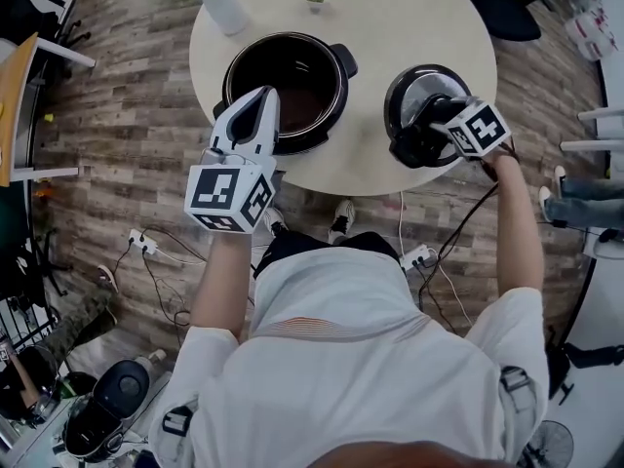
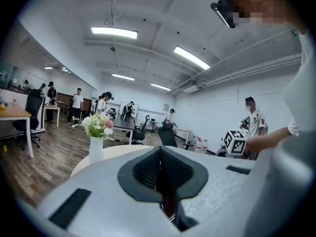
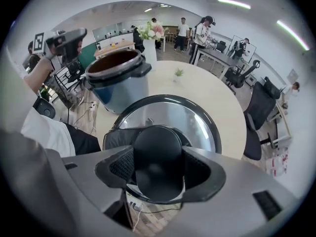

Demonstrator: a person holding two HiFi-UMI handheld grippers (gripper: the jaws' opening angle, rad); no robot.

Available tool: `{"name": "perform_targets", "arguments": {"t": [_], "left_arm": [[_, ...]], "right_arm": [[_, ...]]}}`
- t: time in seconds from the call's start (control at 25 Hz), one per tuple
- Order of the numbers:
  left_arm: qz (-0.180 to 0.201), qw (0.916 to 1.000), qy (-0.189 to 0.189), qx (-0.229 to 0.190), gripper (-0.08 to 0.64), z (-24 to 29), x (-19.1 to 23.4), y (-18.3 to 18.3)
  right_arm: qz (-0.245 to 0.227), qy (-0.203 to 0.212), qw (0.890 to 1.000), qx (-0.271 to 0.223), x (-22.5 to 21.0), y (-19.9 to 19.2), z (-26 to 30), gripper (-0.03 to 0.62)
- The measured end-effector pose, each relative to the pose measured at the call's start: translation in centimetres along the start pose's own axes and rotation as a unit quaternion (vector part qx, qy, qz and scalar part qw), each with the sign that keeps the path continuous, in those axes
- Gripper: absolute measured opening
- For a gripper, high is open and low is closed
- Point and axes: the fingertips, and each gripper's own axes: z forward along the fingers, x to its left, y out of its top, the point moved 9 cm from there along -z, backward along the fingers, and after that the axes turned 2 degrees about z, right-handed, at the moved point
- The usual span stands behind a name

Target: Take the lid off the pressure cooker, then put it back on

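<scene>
- Over the table (image 1: 390, 13), right of the open pot (image 1: 337, 78), the right gripper (image 1: 423, 131) clamps the lid (image 1: 409, 91) by its knob (image 3: 158, 157).
- Beside the pot's near rim, the left gripper (image 1: 259, 103) hangs shut and empty.
- Risk 1 — the heavy lid could swing on the round knob and slip free.
- Risk 2 — set down crooked, it could shove the unsteadied pot.

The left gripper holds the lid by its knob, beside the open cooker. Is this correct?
No. It is the right gripper that holds the lid by its knob, beside the open cooker. The right gripper view shows the knob between its jaws.
</scene>
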Motion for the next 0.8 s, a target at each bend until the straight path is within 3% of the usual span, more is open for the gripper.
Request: {"name": "perform_targets", "arguments": {"t": [0.16, 0.4, 0.8], "left_arm": [[-0.002, 0.9999, 0.003, -0.010, 0.005, -1.2, 1.2, 0.4], [-0.009, 0.9995, 0.015, -0.027, 0.005, -3.2, 3.0, 0.8], [-0.018, 0.9976, 0.054, -0.040, 0.005, -9.6, 6.4, 1.4]], "right_arm": [[-0.049, -0.019, 0.999, -0.010, 0.3, 4.4, -6.2, 0.285], [-0.109, -0.001, 0.994, -0.027, 2.3, 13.0, -12.9, 0.284], [-0.238, 0.070, 0.969, -0.003, 13.2, 26.3, -9.2, 0.284]]}}
